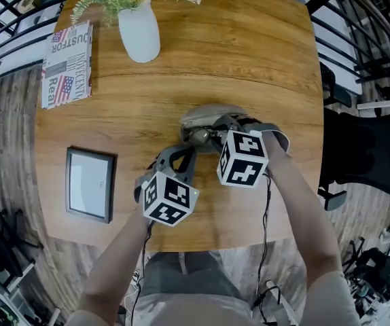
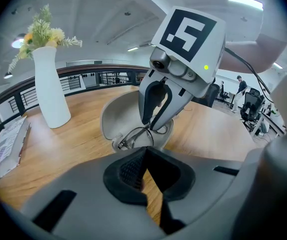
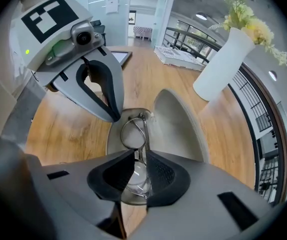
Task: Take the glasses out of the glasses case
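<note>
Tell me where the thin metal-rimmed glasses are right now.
In the right gripper view, the thin metal-rimmed glasses lie in the open grey oval case, between the jaws of the right gripper.

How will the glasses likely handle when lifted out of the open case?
Probably light: the glasses have a thin wire frame. Likely fragile and slightly springy, so the right gripper, jaws on the frame with one lens between them, should squeeze gently. The smooth rim may slip or pivot in the pads while leaving the open glasses case.
</note>
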Tool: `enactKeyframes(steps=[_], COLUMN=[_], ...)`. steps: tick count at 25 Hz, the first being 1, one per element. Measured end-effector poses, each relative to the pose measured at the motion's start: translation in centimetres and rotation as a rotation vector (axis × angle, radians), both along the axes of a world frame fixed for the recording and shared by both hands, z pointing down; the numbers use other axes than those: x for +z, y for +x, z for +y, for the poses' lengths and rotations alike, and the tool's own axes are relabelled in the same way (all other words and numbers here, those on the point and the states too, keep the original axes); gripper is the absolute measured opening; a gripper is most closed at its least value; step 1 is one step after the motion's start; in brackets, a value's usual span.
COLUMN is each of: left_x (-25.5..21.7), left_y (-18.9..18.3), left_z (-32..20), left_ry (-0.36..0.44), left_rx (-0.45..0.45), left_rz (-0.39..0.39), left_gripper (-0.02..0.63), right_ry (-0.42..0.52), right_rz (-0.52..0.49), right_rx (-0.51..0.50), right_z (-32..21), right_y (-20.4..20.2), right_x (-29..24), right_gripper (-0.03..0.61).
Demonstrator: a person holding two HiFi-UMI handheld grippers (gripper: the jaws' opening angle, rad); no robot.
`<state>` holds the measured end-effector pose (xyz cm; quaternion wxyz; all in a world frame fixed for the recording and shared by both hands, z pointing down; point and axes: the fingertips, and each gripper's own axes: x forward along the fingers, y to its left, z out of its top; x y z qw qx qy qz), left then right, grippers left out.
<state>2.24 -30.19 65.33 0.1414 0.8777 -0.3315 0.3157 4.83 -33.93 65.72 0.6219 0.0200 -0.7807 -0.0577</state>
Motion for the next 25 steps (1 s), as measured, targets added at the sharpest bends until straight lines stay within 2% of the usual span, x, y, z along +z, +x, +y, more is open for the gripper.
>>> enactKeyframes(steps=[11,17,25], left_x=[0.0,0.0,-0.2], left_y=[0.0,0.0,-0.2], left_z=[0.0,0.0,0.2], left_ry=[0.006,0.003,0.013], left_rx=[-0.006,-0.028,-0.047], left_rz=[-0.007,0.01,0.019], left_gripper=[0.014,0.014,0.014], right_ry=[0.0,-0.009,0.01], right_rz=[0.173,0.128,0.086], right_rx=[-0.185,-0.143,-0.069], right_z=[0.5,0.7,1.1], right_y=[-0.2,-0.2,0.2], right_x=[0.8,0.1,-1.5], right_gripper=[0.087,0.049,0.041])
